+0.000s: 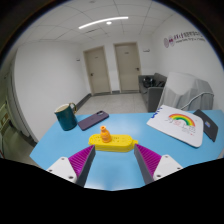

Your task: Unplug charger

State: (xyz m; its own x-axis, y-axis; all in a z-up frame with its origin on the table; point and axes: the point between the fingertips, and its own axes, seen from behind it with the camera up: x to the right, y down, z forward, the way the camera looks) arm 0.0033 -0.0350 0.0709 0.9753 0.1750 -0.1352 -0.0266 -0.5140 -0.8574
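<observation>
From where I stand, no charger, cable or socket is visible anywhere on the blue table [60, 150], so I cannot tell which way it lies from the gripper [111, 166]. Just ahead of the fingers, almost on their middle line, sits a yellow toy boat [110, 140], its long side lying across them. Beyond it lie a purple phone [93, 119] and a teal mug [65, 116]; a rainbow card [178, 126] is further right. The fingers stand well apart and hold nothing, touching nothing.
</observation>
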